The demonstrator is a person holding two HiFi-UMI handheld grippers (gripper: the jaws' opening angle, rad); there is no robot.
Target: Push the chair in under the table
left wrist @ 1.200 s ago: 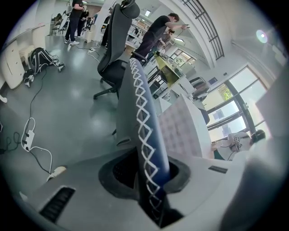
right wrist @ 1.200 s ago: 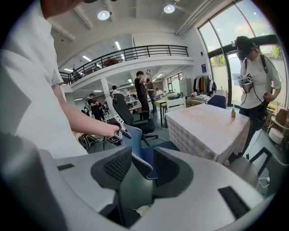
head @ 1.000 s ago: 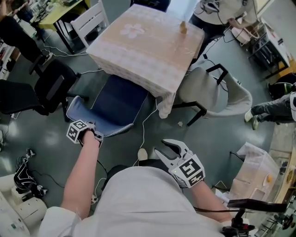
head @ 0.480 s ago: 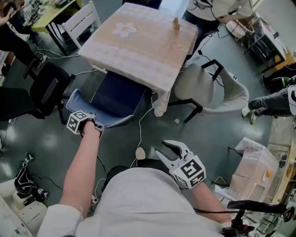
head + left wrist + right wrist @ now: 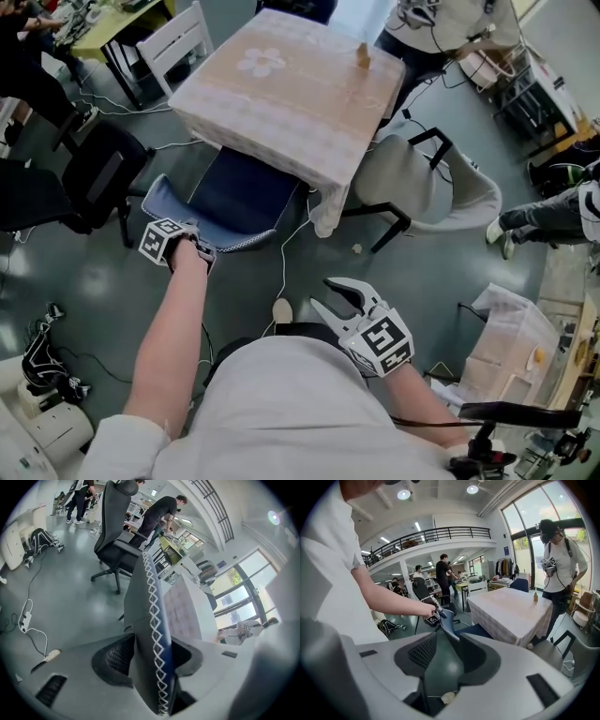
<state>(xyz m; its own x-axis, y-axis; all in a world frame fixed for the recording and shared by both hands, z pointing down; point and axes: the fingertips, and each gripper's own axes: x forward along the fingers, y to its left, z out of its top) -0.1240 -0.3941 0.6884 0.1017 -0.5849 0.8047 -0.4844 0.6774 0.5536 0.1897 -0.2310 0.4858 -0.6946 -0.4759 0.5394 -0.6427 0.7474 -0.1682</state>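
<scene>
Chair (image 5: 239,202) seat is partly under the table (image 5: 291,89), and its stitched backrest edge (image 5: 152,620) stands upright between the left gripper (image 5: 197,247) jaws. Those jaws have just been opening and are released, pads not pressing the backrest. Right gripper (image 5: 323,292) jaws are apart with nothing between them, well apart from the chair.

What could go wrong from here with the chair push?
The left gripper has just been opening its jaws around the back of the chair, so the chair may stop partly out from under the table. The floor cable beside it could snag underneath.
</scene>
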